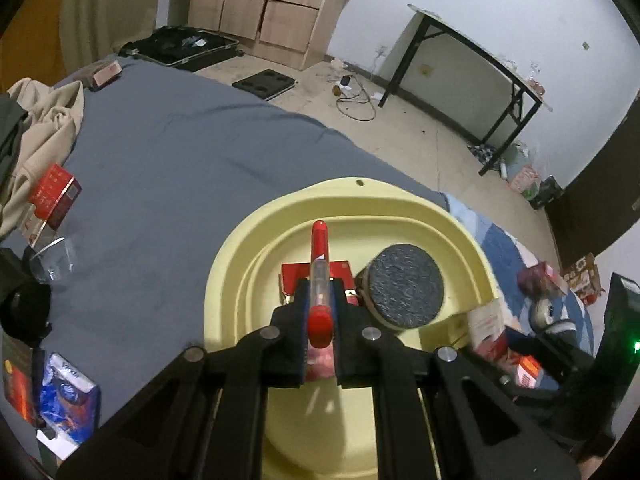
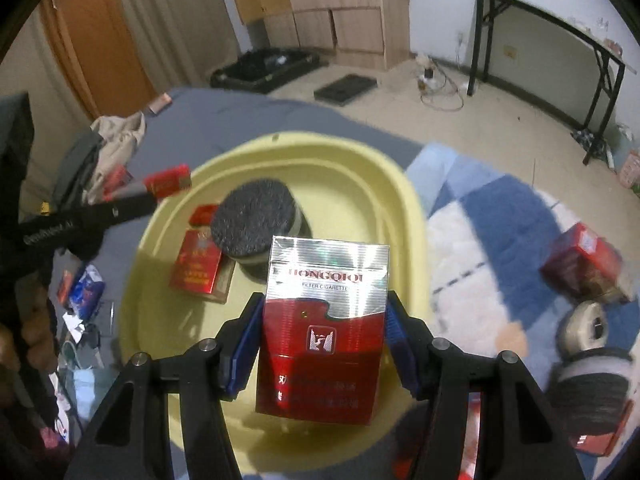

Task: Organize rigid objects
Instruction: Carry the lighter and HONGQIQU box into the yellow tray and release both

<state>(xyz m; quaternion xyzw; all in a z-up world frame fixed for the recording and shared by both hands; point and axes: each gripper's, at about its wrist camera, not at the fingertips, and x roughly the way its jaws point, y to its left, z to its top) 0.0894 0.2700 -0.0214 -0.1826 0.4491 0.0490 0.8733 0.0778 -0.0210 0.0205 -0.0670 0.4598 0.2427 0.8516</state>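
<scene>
Cigarette pack (image 2: 324,332), silver over red, is pinched at its sides by the right gripper (image 2: 322,344) jaws above the near rim of the yellow basin (image 2: 404,216) on the bed (image 1: 168,168). Only the left wrist view shows the left gripper (image 1: 320,320) jaws closed on a red-capped marker (image 1: 320,272) over the basin. Inside lie a round grey-topped tin (image 2: 256,224) and a red box (image 2: 196,264). The right view's far edge shows yarn spools (image 2: 588,360), blurred and partly cut off.
</scene>
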